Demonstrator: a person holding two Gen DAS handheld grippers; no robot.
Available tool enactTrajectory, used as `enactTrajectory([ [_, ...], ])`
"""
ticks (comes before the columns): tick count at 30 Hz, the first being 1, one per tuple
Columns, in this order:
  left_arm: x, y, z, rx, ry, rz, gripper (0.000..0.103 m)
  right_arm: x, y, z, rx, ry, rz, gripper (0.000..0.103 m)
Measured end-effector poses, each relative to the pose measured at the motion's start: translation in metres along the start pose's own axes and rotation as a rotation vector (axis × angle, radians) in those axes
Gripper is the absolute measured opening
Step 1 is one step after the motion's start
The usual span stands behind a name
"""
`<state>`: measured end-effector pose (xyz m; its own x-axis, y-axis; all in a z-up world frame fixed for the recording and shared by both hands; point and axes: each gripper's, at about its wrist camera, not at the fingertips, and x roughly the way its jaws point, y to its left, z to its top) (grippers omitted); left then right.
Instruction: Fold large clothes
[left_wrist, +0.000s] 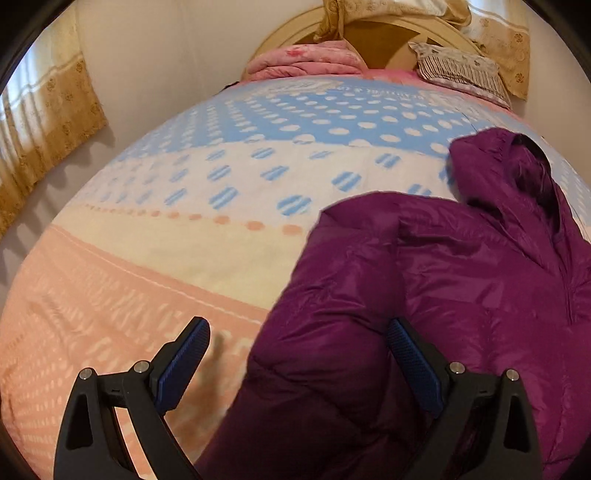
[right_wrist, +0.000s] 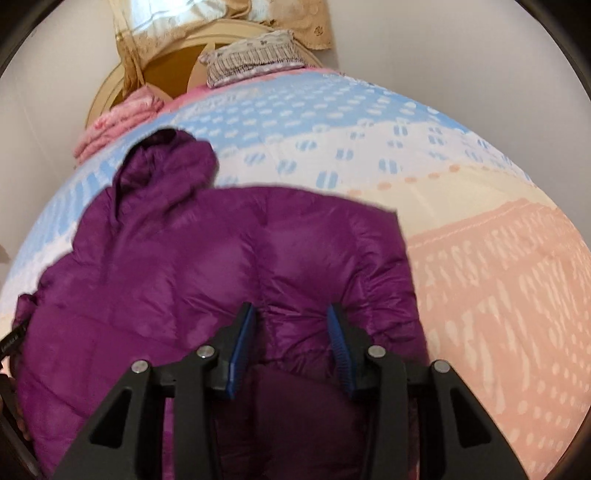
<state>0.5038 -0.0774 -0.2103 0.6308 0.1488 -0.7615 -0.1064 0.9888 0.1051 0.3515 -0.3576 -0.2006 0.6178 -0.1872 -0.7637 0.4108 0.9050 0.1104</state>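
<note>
A purple hooded puffer jacket (left_wrist: 461, 277) lies on the bed, hood toward the headboard. In the left wrist view my left gripper (left_wrist: 299, 336) is wide open above the jacket's left edge; purple fabric lies between and below its blue pads (left_wrist: 184, 365). In the right wrist view the jacket (right_wrist: 229, 258) fills the middle, one side folded across it. My right gripper (right_wrist: 291, 325) hovers over its lower part, jaws partly open, with a fold of purple fabric between the pads (right_wrist: 338, 343); I cannot tell whether they pinch it.
The bed has a quilt with blue, white, cream and pink dotted bands (left_wrist: 229, 177). A folded pink blanket (left_wrist: 306, 61) and a striped pillow (left_wrist: 461, 68) lie by the round headboard (left_wrist: 388, 40). Curtains (left_wrist: 48, 122) hang at the left.
</note>
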Motion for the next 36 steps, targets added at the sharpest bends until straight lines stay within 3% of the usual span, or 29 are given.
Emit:
enactTrajectory([
  [7, 0.006, 0.002, -0.002, -0.019, 0.022, -0.012, 0.102, -0.004, -0.001, -0.005, -0.009, -0.01, -0.014, 0.044],
  [36, 0.014, 0.011, -0.002, -0.073, 0.05, -0.085, 0.102, 0.002, 0.014, -0.006, -0.071, -0.012, -0.095, 0.045],
])
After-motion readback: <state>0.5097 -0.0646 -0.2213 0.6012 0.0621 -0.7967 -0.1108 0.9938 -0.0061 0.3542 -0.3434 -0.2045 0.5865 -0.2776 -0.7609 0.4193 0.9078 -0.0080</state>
